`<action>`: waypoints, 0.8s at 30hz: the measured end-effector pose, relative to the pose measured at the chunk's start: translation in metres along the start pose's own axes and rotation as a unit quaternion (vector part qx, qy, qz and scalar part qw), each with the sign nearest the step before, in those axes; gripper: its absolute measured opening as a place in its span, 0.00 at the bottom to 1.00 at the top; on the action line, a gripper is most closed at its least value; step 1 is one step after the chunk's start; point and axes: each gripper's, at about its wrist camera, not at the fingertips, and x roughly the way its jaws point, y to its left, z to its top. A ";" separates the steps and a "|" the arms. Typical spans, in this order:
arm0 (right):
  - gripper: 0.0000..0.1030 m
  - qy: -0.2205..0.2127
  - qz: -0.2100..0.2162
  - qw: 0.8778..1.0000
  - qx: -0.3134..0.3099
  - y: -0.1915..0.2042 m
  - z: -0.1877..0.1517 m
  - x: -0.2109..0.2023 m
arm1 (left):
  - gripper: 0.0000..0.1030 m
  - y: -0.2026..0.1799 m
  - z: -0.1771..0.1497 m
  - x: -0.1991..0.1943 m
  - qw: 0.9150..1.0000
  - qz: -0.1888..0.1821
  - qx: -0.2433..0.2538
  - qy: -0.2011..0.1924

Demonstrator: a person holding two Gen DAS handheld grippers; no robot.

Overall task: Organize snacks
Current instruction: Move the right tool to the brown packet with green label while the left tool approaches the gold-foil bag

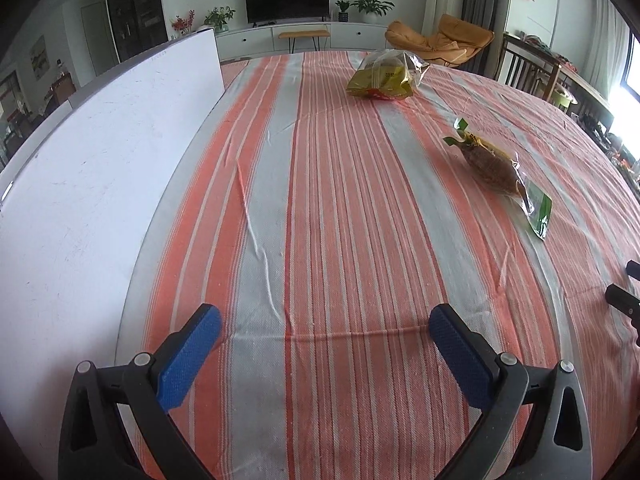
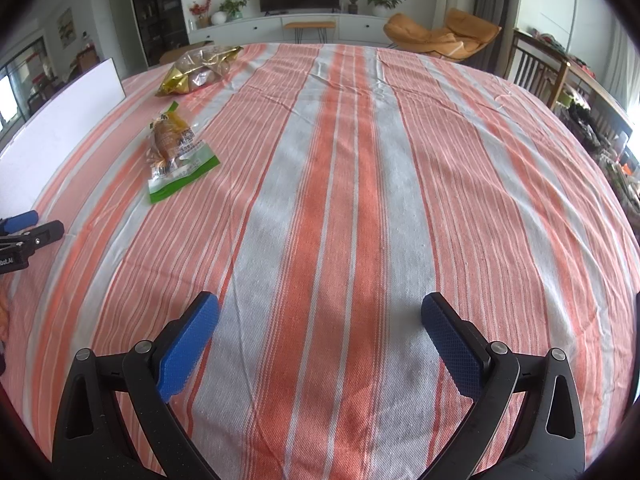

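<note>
While hovering over the striped cloth, both claws spread wide, empty; snack packets ahead, right of left claw.

Left hand-held gripper and right hand-held gripper, jaws wide apart.

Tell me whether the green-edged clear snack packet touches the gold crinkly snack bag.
Apart. The right wrist view shows bare striped tablecloth between the green-edged clear snack packet and the gold crinkly snack bag.
</note>
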 end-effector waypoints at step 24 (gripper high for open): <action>0.98 -0.014 0.115 0.985 -0.129 0.085 0.101 0.036 | 1.00 0.000 0.000 0.000 1.000 -0.001 0.000 0.000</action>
